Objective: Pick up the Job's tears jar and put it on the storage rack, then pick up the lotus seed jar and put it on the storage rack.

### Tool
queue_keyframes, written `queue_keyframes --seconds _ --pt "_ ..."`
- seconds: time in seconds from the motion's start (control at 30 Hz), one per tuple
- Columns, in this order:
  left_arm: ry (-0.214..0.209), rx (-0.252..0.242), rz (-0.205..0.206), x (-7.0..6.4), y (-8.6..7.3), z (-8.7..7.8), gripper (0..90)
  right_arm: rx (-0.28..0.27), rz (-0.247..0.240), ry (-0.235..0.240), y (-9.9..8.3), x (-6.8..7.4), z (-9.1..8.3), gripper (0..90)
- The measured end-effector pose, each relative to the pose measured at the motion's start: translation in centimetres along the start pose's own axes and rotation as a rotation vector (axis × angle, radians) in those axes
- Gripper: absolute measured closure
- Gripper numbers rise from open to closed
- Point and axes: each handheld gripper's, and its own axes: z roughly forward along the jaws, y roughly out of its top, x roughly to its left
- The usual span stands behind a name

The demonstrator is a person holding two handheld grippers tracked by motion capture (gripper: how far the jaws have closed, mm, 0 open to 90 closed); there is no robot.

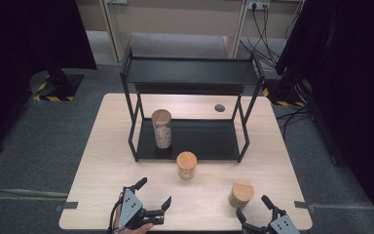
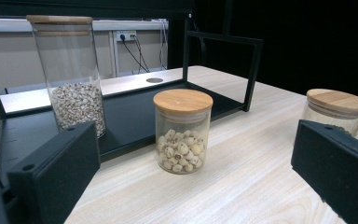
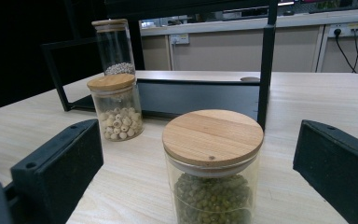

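Green-bean jar sits untouched between right gripper's wide-spread jaws; left gripper likewise spread, empty

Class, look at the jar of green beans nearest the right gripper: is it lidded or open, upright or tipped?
Lidded and upright: the green bean jar stands on the table, its wooden lid seated flat on top.

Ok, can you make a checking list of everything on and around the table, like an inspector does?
Surface: wooden table, with a round hole near the back.
Job's things: tall jar on the black rack's lower shelf; short jar of pale seeds in front of the rack; short jar of green beans near the right gripper.
Clutter: nothing seen.
Grippers: left gripper open; right gripper open; both hold nothing.
Cables: black cables from wall sockets.
Surroundings: grey carpet, dark curtains.
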Motion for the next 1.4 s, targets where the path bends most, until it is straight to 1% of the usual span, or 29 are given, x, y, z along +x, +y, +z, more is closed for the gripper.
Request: queue_keyframes --seconds 0.13,0.37,0.97,1.2,1.4 --pt "-0.001 0.007 -0.005 0.1 -0.4 -0.1 0.6 -0.002 -0.006 0.002 0.0 0.0 -0.1 1.7" --pt "-0.001 0.018 -0.002 0.1 -0.7 0.1 0.6 -0.004 -0.003 0.001 0.0 0.0 -0.1 1.7" --pt "0.007 0.023 -0.005 0.3 -1.0 0.0 0.7 -0.014 -0.011 0.012 0.0 0.1 -0.2 1.7" --pt "0.011 0.025 -0.007 0.3 -1.1 0.0 0.6 -0.014 -0.014 0.042 0.0 0.6 -0.1 1.7" --pt "0.015 0.021 -0.007 0.3 -1.1 0.0 0.6 -0.008 -0.024 0.09 0.2 1.3 0.2 1.8"
